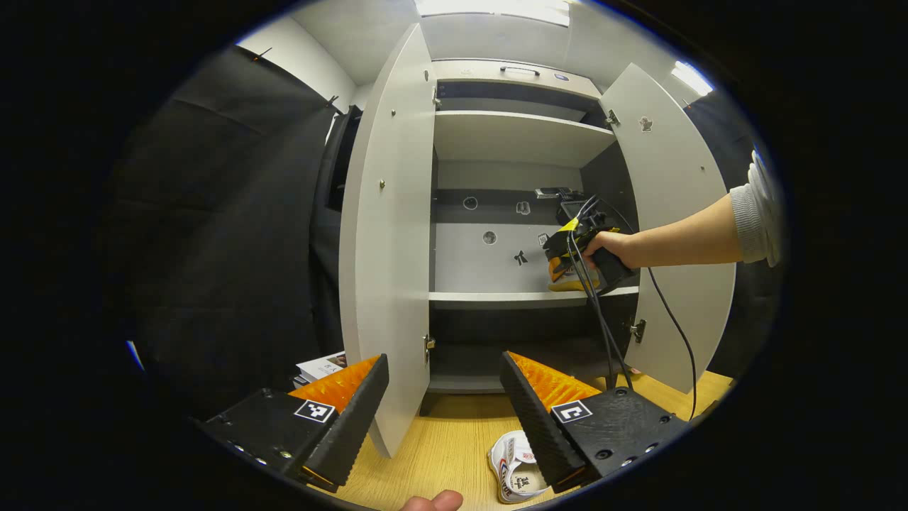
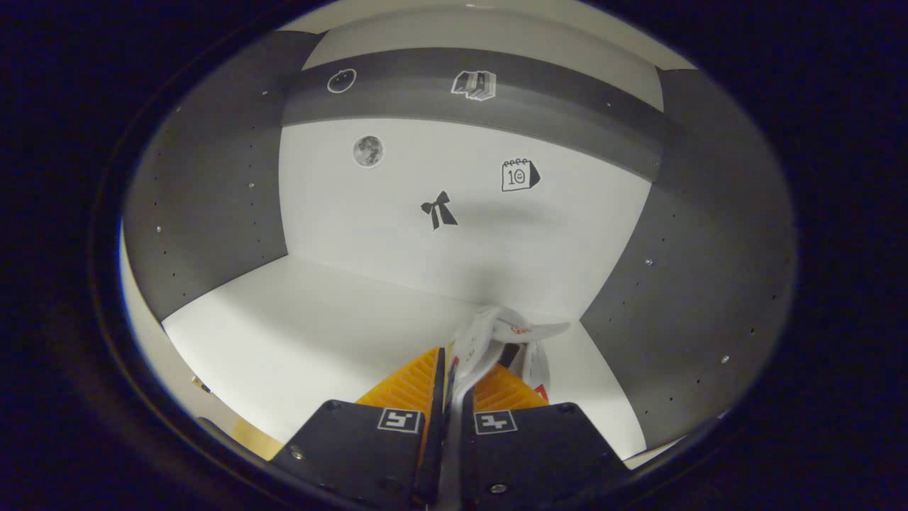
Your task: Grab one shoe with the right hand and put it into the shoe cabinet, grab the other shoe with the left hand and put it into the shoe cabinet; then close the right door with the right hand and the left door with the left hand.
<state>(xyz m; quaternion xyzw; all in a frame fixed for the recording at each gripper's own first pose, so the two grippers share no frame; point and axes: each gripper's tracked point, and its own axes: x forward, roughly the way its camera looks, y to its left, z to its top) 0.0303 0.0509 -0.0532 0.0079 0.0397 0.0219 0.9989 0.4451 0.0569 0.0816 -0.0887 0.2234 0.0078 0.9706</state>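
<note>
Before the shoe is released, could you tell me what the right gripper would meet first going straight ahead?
Probably the white back panel of the cabinet; the right gripper, shut on the white shoe, points at it over bare shelf, though depth is unclear.

Bright ceiling lights glare white high above the left tool, leaving the booth's sides dim. Ahead of the right tool the cabinet's back wall is evenly lit, with soft shadow. Both views are sharp, bowing strongly toward the edges.
</note>
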